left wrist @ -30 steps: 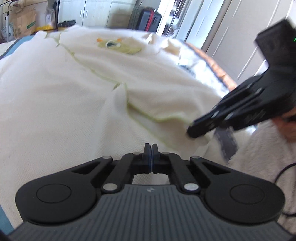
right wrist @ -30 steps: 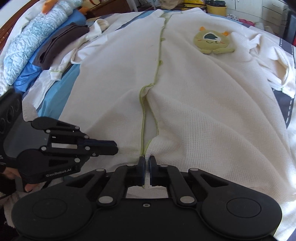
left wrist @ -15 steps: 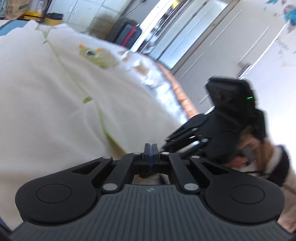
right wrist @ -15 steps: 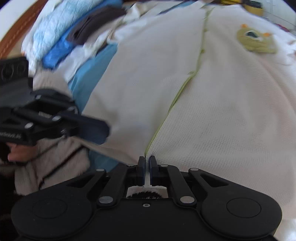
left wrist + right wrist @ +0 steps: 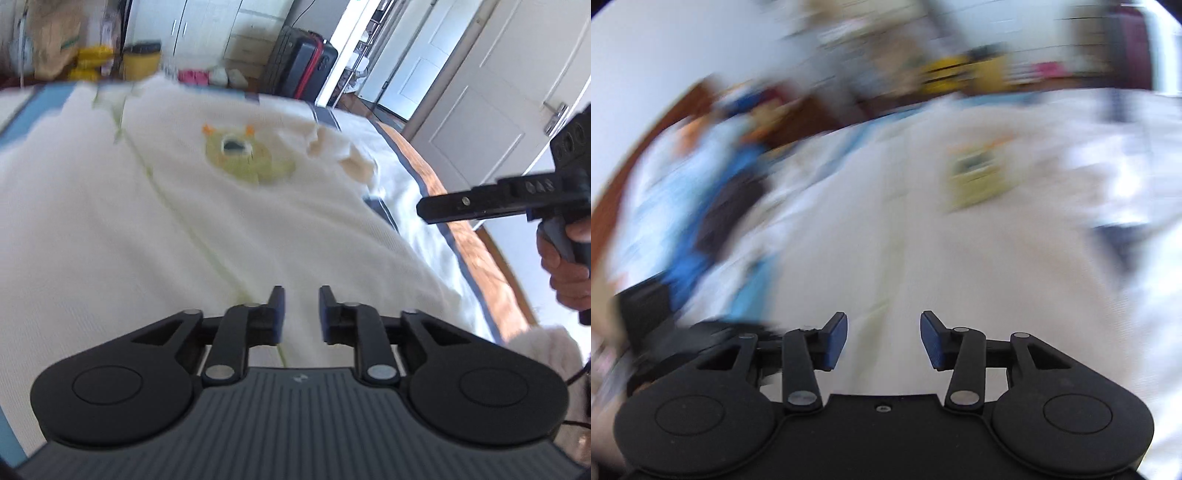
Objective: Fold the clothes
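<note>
A cream baby sleepsuit (image 5: 155, 236) with green piping and a green animal patch (image 5: 243, 160) lies spread flat on the bed. My left gripper (image 5: 301, 308) hovers above its near end; its jaws are opening and nothing is between them. In the left wrist view my right gripper (image 5: 476, 205) hangs in the air at the right, held by a hand (image 5: 569, 266). The right wrist view is badly blurred: the right gripper (image 5: 882, 338) is above the sleepsuit (image 5: 894, 236), jaws opening with nothing between them. The patch (image 5: 977, 175) shows as a yellow-green smear.
The bed's wooden edge (image 5: 480, 254) runs along the right. A dark suitcase (image 5: 303, 62), yellow tubs (image 5: 140, 61) and white cupboards stand beyond the bed. Blue bedding and dark folded clothes (image 5: 727, 206) lie to the left in the right wrist view.
Both grippers let go of the sleepsuit's near edge, opened and lifted away. The fabric now lies flat. The right wrist view has swung and blurred.
</note>
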The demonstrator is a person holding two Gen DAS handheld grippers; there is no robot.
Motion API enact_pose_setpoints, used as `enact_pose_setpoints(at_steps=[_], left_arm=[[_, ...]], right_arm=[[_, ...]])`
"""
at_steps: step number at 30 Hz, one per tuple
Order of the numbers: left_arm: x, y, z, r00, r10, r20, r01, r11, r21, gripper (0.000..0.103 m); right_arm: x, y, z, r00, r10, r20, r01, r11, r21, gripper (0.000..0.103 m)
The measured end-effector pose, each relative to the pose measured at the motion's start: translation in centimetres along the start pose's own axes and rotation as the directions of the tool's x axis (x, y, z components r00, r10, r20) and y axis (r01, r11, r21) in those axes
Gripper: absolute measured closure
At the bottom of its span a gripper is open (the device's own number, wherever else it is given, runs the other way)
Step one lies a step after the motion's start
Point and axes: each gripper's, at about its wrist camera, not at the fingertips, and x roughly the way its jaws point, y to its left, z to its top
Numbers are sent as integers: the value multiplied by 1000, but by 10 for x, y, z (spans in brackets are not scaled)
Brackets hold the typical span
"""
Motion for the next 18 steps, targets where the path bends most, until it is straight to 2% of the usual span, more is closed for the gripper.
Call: enact_pose_setpoints(at_steps=[2,3,4,6,7,8,9,11,13,14,16,18], left_arm=[[29,-6,31,999,34,16,-34,999,29,58],[45,-9,44,999,48,12,-48,998,36,58],[61,-12,57,998,62,8,-62,997,42,58],[90,-19,76,995,101,5,-101,991,90,58],[102,-22,83,992,123,6,-122,986,114,58],[115,-26,91,990,144,8,-143,980,139,58],[126,-28,97,989,148,7,-148,978,149,58],[145,-30,108,989,146,5,-145,976,161,58],[154,-26,114,989,147,10,-147,980,131,58],[157,-23,116,989,148,14,-148,982,113,58],[162,-16,119,989,143,21,-145,984,105,58],[166,-12,121,987,150,59,-156,981,114,58]], right_arm=[[-2,-25,30,992,-116,51,110,989,94,46],[2,-41,42,988,-138,65,126,980,154,46],[12,-54,49,979,-193,61,176,961,213,46],[34,-76,59,941,-336,30,309,895,322,46],[42,-81,61,917,-399,28,369,871,324,46],[49,-84,60,903,-428,40,396,864,310,46],[59,-87,53,908,-417,45,386,872,302,46],[79,-102,44,951,-307,43,277,903,328,46],[99,-118,41,963,-270,16,243,888,391,46],[108,-121,43,950,-313,11,284,875,392,49],[118,-122,53,926,-374,55,336,879,338,51],[114,-127,63,916,-376,137,315,890,330,81]])
